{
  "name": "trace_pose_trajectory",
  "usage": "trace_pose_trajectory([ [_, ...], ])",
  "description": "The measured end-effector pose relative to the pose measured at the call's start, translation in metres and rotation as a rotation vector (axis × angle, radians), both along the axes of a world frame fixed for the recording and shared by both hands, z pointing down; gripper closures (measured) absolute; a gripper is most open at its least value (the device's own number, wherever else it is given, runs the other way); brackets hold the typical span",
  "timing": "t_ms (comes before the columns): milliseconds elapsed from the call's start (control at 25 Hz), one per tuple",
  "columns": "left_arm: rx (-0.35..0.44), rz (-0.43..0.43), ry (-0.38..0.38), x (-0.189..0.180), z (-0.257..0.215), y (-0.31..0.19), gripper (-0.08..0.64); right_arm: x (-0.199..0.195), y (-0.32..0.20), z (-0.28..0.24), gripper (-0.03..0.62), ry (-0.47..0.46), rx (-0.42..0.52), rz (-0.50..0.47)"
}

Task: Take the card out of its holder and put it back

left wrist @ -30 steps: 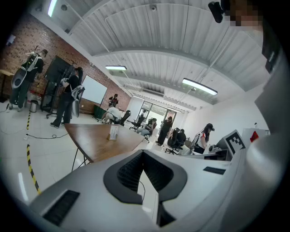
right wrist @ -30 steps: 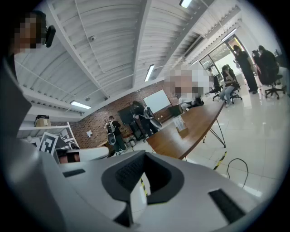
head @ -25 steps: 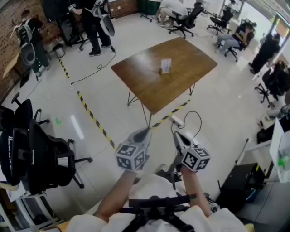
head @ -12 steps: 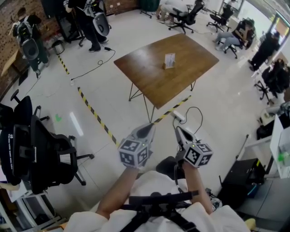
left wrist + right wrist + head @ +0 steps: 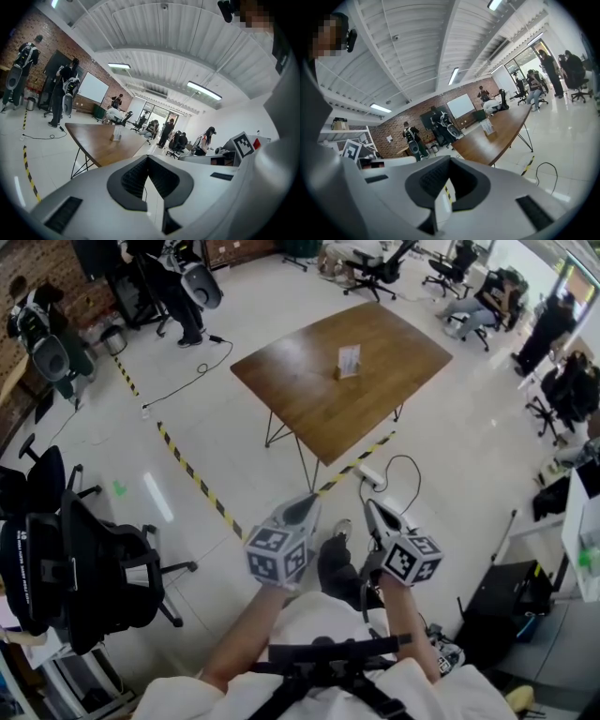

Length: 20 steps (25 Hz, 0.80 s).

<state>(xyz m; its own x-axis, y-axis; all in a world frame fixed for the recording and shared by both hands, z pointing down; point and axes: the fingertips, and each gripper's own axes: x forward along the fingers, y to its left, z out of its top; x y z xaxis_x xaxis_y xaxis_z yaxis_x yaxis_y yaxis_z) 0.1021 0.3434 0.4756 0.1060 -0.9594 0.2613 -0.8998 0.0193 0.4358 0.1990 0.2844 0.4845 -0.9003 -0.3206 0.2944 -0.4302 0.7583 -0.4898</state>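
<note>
A: Where is the card (image 5: 349, 358) at this moment?
B: It stands upright in its small holder (image 5: 341, 374) on the brown wooden table (image 5: 309, 399), in the far part of the room, a little right of the table's middle

A: Are the two tools close to it?
B: No, both are well apart from the table. They are near the person's body, above the pale floor. The left gripper (image 5: 302, 506) and the right gripper (image 5: 373, 510) are side by side, and both point toward the far side, where the table stands

A: In which state are the jaws?
B: In the left gripper view the jaws of the left gripper are pressed together at the tips, with nothing between them. In the right gripper view the right one looks the same: the tips meet and it holds nothing. Through the narrow gap behind the tips I see only the floor

A: What lies between the person and the table?
B: A line of yellow and black tape (image 5: 199, 486) runs over the floor from the far left toward the person. A white power strip (image 5: 367, 479) with a black cable lies on the floor, just near of the table. Black office chairs (image 5: 89, 568) stand at the near left. Several people are at the far side of the room, some seated and some standing
</note>
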Motion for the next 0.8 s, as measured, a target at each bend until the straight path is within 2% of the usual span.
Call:
trace_pose_trajectory([
  [320, -0.022, 0.009, -0.016, -0.023, 0.010, -0.059, 0.558, -0.030, -0.065, 0.014, 0.589, -0.022, -0.026, 0.003],
  [800, -0.055, 0.000, -0.014, -0.081, 0.021, -0.168, 0.558, -0.094, -0.173, 0.022, 0.589, -0.033, -0.054, -0.020],
])
